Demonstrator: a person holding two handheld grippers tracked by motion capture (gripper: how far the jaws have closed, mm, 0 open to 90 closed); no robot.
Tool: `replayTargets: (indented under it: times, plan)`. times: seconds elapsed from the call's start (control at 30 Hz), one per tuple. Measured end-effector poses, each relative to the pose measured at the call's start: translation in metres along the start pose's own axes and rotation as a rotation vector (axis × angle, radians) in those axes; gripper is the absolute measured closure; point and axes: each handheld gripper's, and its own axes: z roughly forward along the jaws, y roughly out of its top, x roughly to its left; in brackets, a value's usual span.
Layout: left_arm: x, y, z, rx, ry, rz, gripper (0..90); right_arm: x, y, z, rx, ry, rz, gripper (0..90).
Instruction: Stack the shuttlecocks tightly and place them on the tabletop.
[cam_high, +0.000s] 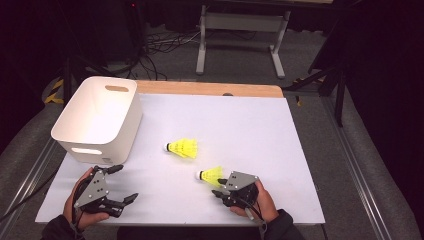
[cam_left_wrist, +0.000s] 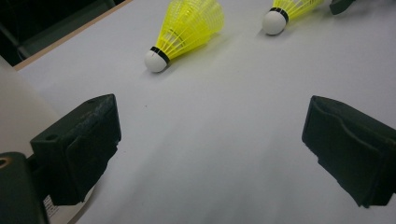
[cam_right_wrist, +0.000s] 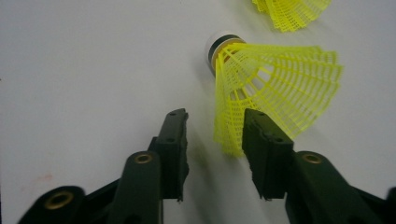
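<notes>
Two yellow shuttlecocks with white corks lie on their sides on the white table sheet (cam_high: 250, 130). The nearer shuttlecock (cam_high: 211, 175) (cam_right_wrist: 280, 79) lies right in front of my right gripper (cam_high: 219, 187) (cam_right_wrist: 215, 116). The skirt's edge sits between the jaws: one jaw overlaps the mesh and a gap shows on the other side, so the gripper is open. The farther shuttlecock (cam_high: 183, 148) (cam_left_wrist: 189, 28) (cam_right_wrist: 292, 11) lies mid-table. My left gripper (cam_high: 125, 183) (cam_left_wrist: 210, 121) rests at the front left, jaws wide open with bare sheet between them.
A white plastic bin (cam_high: 127, 135) (cam_left_wrist: 14, 107) with handle cut-outs stands at the table's back left, close to my left gripper. A wooden strip (cam_high: 210, 89) runs along the far edge. Beyond it stand a metal table frame (cam_high: 240, 22) and floor cables.
</notes>
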Motion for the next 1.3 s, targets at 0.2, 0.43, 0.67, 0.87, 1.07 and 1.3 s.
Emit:
replayTargets:
  times: [0.2,0.43,0.67,0.87,1.07,1.3]
  plan:
    - [0.0,0.0,0.0,-0.002,0.002,-0.002,5.3,-0.002,0.001,0.001,-0.013,0.01,0.028,79.1]
    - [0.0,0.0,0.0,0.001,0.003,0.001,5.3,-0.003,0.003,-0.001,-0.015,-0.013,0.034,89.7]
    - [0.0,0.0,-0.001,-0.002,0.004,0.003,5.3,-0.004,0.005,-0.007,-0.039,-0.03,0.03,90.0]
    - [0.0,0.0,0.0,-0.002,0.0,-0.001,5.3,-0.005,0.006,-0.012,-0.055,-0.047,0.026,90.0]
    - [0.0,0.0,-0.001,-0.002,0.002,0.004,5.3,-0.008,0.006,-0.018,-0.076,-0.067,0.027,90.0]
    - [0.0,0.0,0.0,-0.001,0.0,0.003,5.3,-0.01,0.006,-0.023,-0.095,-0.077,0.036,90.0]
